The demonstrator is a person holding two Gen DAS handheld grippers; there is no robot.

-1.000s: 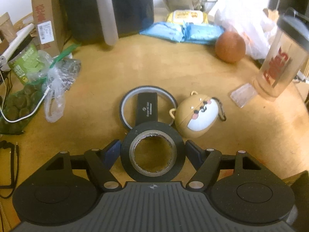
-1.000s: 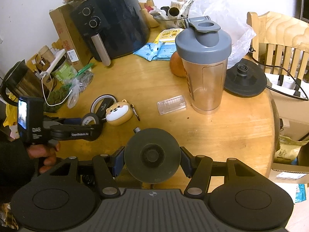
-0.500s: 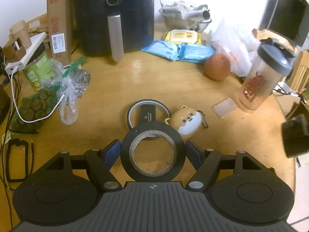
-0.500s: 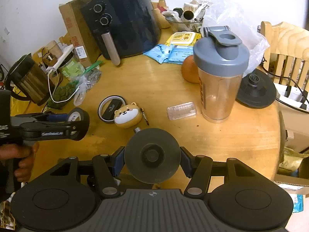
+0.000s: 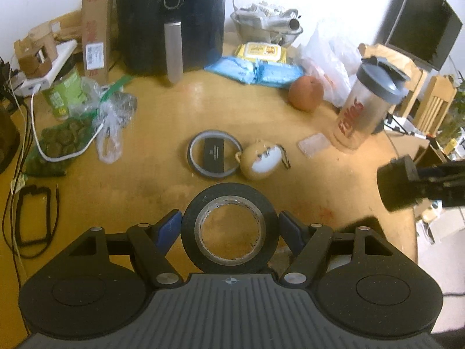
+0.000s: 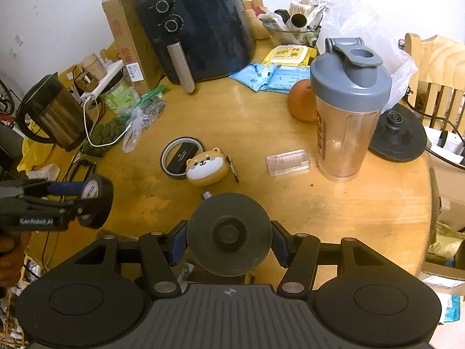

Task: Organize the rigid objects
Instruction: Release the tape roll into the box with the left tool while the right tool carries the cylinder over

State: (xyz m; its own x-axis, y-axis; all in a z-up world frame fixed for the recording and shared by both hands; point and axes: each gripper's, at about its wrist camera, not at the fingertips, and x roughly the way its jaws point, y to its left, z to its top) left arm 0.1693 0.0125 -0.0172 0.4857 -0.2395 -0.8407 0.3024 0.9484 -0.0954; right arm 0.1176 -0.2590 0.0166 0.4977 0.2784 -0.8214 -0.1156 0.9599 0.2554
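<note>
Tape roll (image 5: 229, 228) | clamped, left hand-held gripper (image 5: 229, 229) | right: disc (image 6: 229, 234) clamped

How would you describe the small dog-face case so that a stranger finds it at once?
Start at the black air fryer at the back of the round wooden table and come toward the table's middle. There a thin tape ring lies flat; the dog-face case touches its right side. Only it is tan, rounded, with a cartoon face.
</note>
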